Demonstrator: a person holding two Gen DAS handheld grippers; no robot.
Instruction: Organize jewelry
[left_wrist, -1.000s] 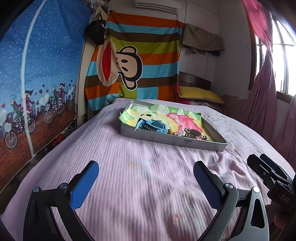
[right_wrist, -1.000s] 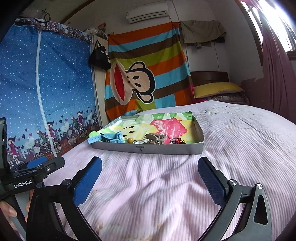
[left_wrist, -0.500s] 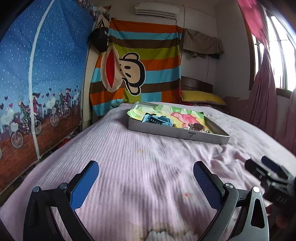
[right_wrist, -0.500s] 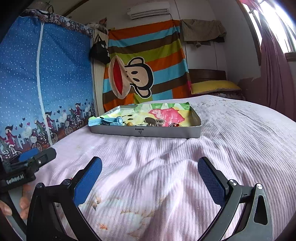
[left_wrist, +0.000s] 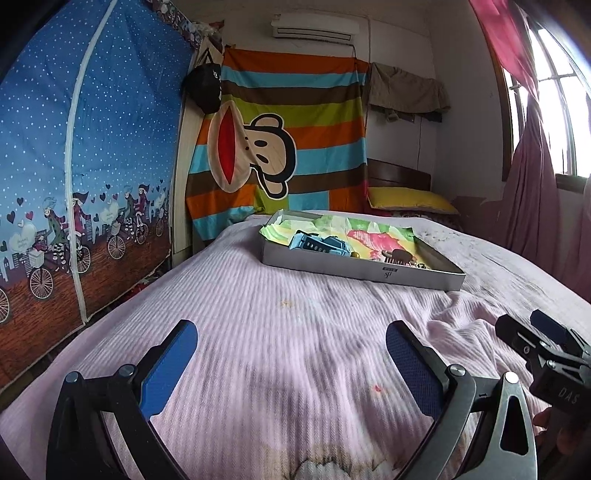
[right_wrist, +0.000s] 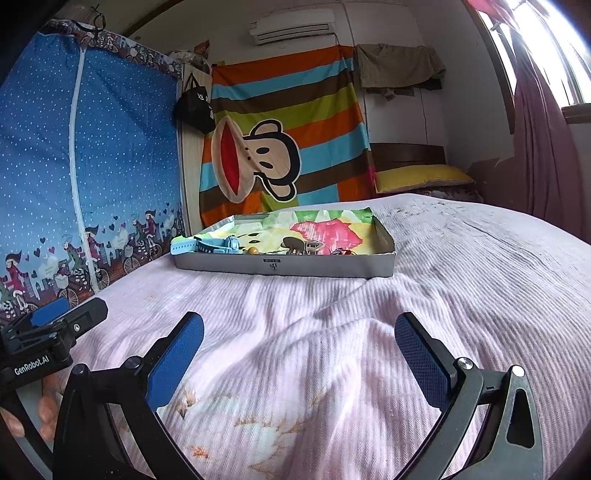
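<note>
Both cameras have pulled back since a second ago, and the tray (left_wrist: 360, 271) now sits smaller, mid-frame in both views, well apart from the claws. The left gripper (left_wrist: 291, 354) hangs low over the pink bedspread (left_wrist: 280, 332), spread wide and empty; the right gripper (right_wrist: 299, 347) is likewise wide apart with nothing between its pads. In the left view the right gripper pokes in at the lower right edge, cut off by the frame; in the right view the left one shows at the lower left, with fingers (right_wrist: 46, 410) of a hand partly visible beneath it. Inside the tray, on a bright printed liner, lies a blue watch (right_wrist: 212, 244), its strap overhanging the left rim. Right of it come a small amber bead (right_wrist: 252, 251), a brown clip (right_wrist: 291, 244) and a tangle of small pieces (right_wrist: 341, 252) too small to tell apart. The near wall hides the lower part of everything in there.
</note>
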